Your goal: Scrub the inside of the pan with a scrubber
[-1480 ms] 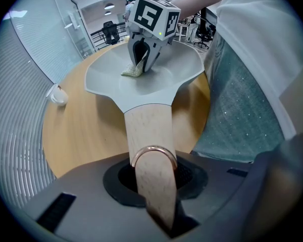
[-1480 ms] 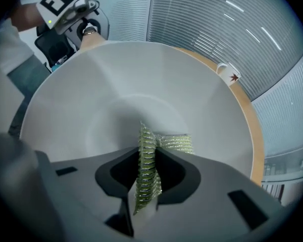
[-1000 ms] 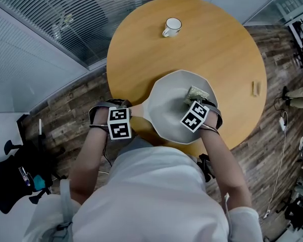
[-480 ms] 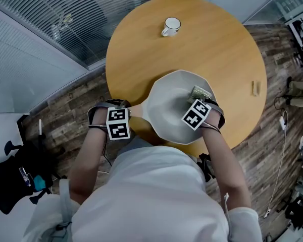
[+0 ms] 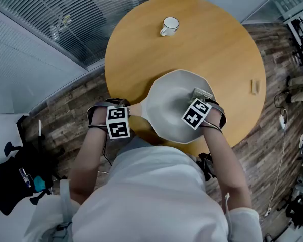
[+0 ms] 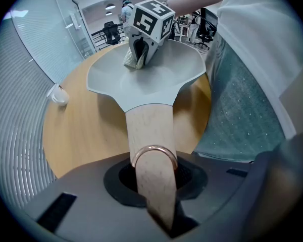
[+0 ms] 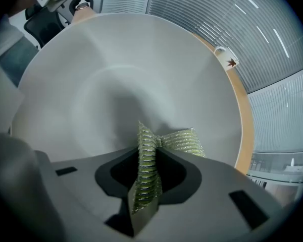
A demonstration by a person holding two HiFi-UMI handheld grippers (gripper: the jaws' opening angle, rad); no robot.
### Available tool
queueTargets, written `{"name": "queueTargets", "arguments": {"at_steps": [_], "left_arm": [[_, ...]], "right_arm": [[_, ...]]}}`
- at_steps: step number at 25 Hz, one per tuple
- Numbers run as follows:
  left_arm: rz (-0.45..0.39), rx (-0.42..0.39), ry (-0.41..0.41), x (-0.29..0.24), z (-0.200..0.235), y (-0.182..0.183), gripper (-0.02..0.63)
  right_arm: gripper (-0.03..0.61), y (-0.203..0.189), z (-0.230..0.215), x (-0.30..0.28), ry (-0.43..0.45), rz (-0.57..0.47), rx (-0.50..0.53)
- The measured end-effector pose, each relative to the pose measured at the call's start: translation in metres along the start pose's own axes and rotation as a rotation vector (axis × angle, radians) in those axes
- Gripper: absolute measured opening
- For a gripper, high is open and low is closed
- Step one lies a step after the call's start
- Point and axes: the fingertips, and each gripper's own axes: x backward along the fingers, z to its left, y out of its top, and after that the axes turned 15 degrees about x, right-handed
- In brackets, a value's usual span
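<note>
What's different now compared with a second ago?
The right tool, shut on the scrubber, slid it a little toward the right rim of the pan, as the head view shows it. Nothing was picked up or let go. The left tool keeps its grip on the handle; the pan, the mug and the table are where they were.
</note>
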Motion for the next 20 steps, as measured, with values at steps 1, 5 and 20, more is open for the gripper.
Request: {"name": "queueTargets", "arguments": {"at_steps": [1,5,20], "left_arm": [[0.0,0.0,0.001,0.0,0.0,0.0,0.087],[-0.002,0.003,0.004,0.0,0.0,-0.001,0.084],[0.002,-0.015,0.013,0.0,0.001,0.005,0.078]], "right_arm": [[0.098,0.0,0.002,0.0,0.006,0.003,0.005],[0.098,-0.001,0.013,0.003,0.042,0.013,0.033],[0.098,-0.009,0.059,0.017,0.33,0.017,0.05]]}}
